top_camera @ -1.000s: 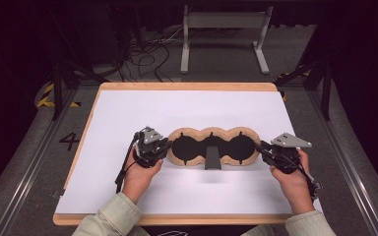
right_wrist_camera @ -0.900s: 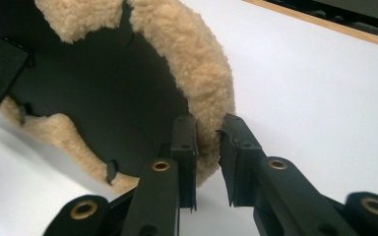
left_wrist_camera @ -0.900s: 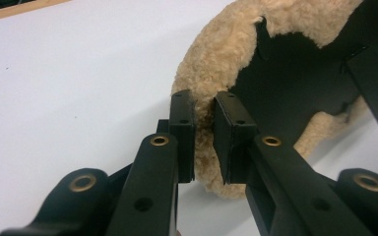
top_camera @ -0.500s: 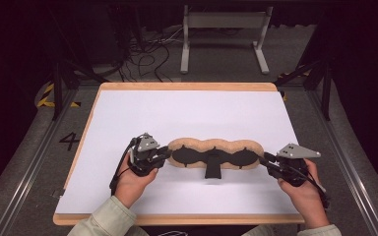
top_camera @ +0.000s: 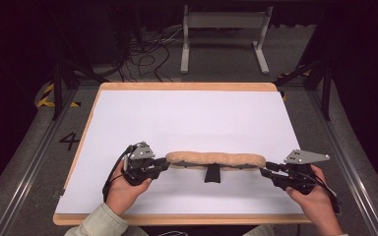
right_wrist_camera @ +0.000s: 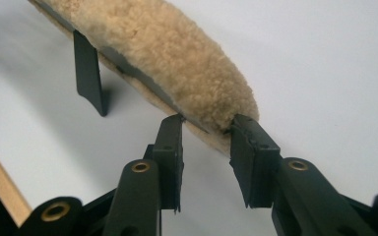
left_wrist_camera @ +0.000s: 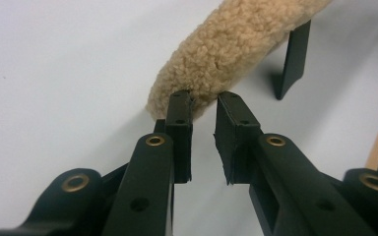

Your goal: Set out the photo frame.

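A long tan fleece-covered frame [top_camera: 216, 159] stands on its edge near the table's front, propped by its black stand [top_camera: 212, 173]. My left gripper [top_camera: 165, 163] is at the frame's left end. In the left gripper view the jaw tips [left_wrist_camera: 204, 101] pinch the fleece end [left_wrist_camera: 236, 44], with the stand [left_wrist_camera: 293, 59] beyond. My right gripper [top_camera: 266, 169] is at the right end. In the right gripper view its jaws [right_wrist_camera: 206, 125] have just been opening. They straddle the frame's end [right_wrist_camera: 167, 54] with a wide gap, and the stand [right_wrist_camera: 88, 69] shows farther along.
A white sheet [top_camera: 187, 118] covers the wood-edged board. The board's near edge [top_camera: 177, 219] is close to both hands. Beyond the table are a grey metal stand [top_camera: 224, 29], loose cables [top_camera: 142, 59] and a floor mark "4" [top_camera: 70, 141].
The frame went from lying flat, with its three dark openings facing up, to standing on edge. Both hands came nearer the front edge, and the right jaws spread wider.
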A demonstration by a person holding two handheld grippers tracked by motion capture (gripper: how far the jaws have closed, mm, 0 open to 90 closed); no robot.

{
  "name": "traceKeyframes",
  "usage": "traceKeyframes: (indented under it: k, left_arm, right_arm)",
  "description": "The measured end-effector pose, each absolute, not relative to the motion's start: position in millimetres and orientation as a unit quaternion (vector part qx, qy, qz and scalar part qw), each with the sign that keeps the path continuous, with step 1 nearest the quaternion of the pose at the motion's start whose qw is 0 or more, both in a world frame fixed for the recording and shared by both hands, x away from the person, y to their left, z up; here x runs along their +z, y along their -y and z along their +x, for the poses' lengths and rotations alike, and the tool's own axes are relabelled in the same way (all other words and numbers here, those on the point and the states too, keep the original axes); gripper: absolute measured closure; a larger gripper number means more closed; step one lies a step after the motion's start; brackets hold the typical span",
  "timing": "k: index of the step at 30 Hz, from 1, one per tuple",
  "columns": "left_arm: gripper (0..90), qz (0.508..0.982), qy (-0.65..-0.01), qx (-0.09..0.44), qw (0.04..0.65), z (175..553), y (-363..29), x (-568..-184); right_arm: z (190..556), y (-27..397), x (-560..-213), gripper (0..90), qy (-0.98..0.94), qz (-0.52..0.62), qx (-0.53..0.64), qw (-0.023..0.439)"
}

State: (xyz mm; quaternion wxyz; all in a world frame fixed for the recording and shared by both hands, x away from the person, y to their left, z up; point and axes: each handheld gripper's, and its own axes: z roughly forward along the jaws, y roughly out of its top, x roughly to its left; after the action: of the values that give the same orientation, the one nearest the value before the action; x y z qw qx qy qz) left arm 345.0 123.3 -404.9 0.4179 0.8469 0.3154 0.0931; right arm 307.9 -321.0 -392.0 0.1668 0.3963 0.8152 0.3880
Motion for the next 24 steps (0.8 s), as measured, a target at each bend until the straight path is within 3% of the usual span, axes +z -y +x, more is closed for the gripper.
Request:
traceKeyframes:
  k: [8, 14, 24]
  left_arm:
    - [82.0, 0.861, -0.309, 0.091, 0.393, 336.8, -122.5, -407.2]
    - [89.5, 0.879, -0.282, 0.080, 0.375, 331.6, -114.4, -404.1]
    - [90.0, 0.909, -0.252, 0.066, 0.326, 332.7, -96.5, -411.9]
  right_arm:
    - [305.4, 324.1, -389.5, 65.0, -0.827, 0.382, 0.377, 0.168]
    - [306.3, 332.0, -390.1, 75.8, -0.831, 0.384, 0.359, 0.183]
    - [307.4, 333.3, -391.9, 88.7, -0.844, 0.376, 0.330, 0.194]
